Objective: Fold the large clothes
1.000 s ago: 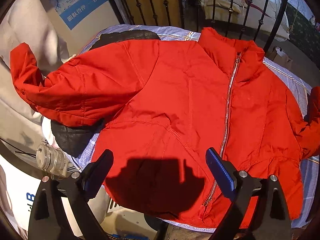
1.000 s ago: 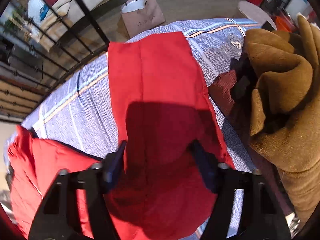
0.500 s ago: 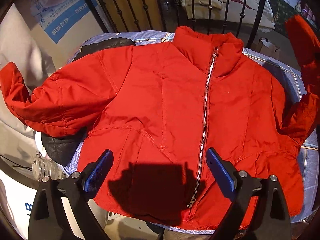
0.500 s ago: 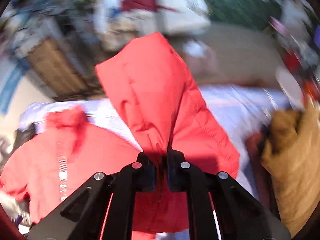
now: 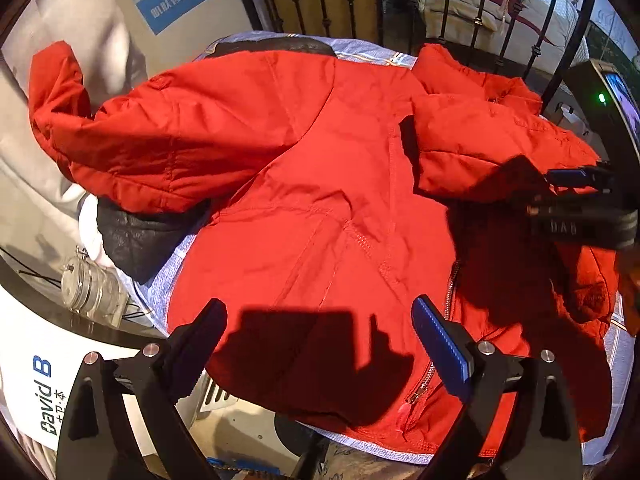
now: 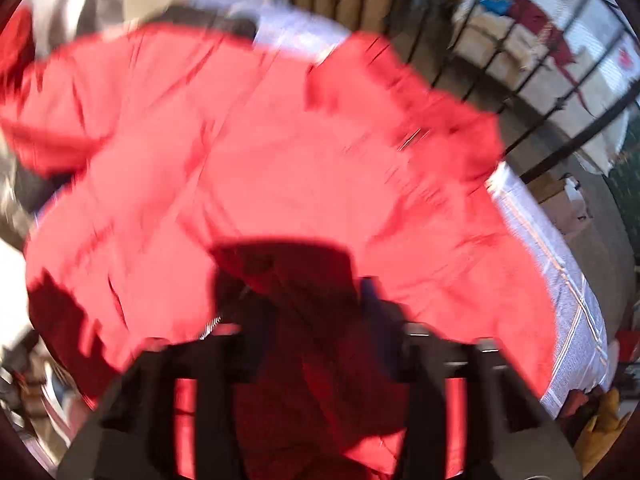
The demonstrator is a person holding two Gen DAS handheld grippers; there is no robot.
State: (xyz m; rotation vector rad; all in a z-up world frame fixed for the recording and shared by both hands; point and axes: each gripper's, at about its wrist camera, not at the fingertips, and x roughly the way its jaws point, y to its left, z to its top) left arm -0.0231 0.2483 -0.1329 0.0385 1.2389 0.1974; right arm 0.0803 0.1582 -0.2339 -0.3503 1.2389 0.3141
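Red jacket is lying flat below the left gripper, jaws standing wide, empty. Right gripper jaws are opening, sleeve lying between them.

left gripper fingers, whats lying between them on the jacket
Only the red jacket: its lower front panel, darkened by the gripper's shadow, fills the gap of the open left gripper. The zipper runs beyond the right finger. Left wrist view.

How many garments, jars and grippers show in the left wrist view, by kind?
Red jacket: 1
Black leather garment under it: 1
Clear jar: 1
Grippers: 2, the left gripper and the right gripper
Total: 5
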